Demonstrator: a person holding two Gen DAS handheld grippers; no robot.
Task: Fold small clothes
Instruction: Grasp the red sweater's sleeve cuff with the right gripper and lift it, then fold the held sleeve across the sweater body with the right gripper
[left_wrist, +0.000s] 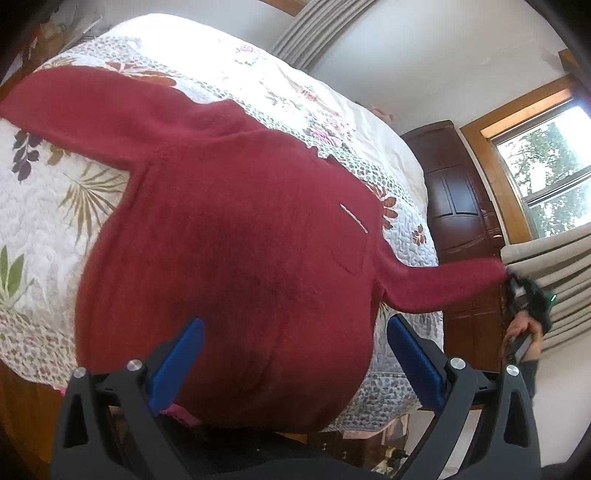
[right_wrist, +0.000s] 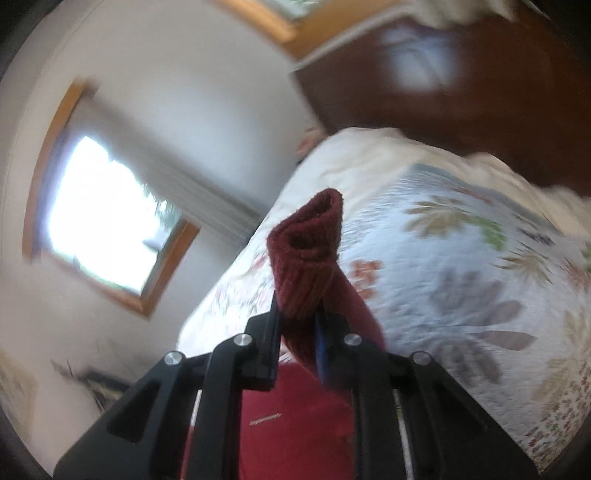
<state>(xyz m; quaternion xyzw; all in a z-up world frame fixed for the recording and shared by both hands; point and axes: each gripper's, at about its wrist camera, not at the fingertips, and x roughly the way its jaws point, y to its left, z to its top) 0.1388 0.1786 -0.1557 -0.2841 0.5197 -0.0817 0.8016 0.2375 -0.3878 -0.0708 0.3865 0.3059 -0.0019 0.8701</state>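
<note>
Dark red knit long-sleeved sweater (left_wrist: 229, 229) lies spread flat on the bed's white floral quilted bedspread (left_wrist: 48, 206), body near the bed edge, one sleeve stretched out across the quilt. Left gripper (left_wrist: 295, 354) hovers over the hem end, blue-padded fingers (left_wrist: 181, 354) spread wide, holding nothing; probably waiting to pin or take the hem. Right gripper (right_wrist: 299, 321) has fingers pressed on the ribbed cuff (right_wrist: 310, 254) of the other sleeve, lifting it taut off the bed side, likely to swing it across the body for the first fold. Right wrist view blurred.
</note>
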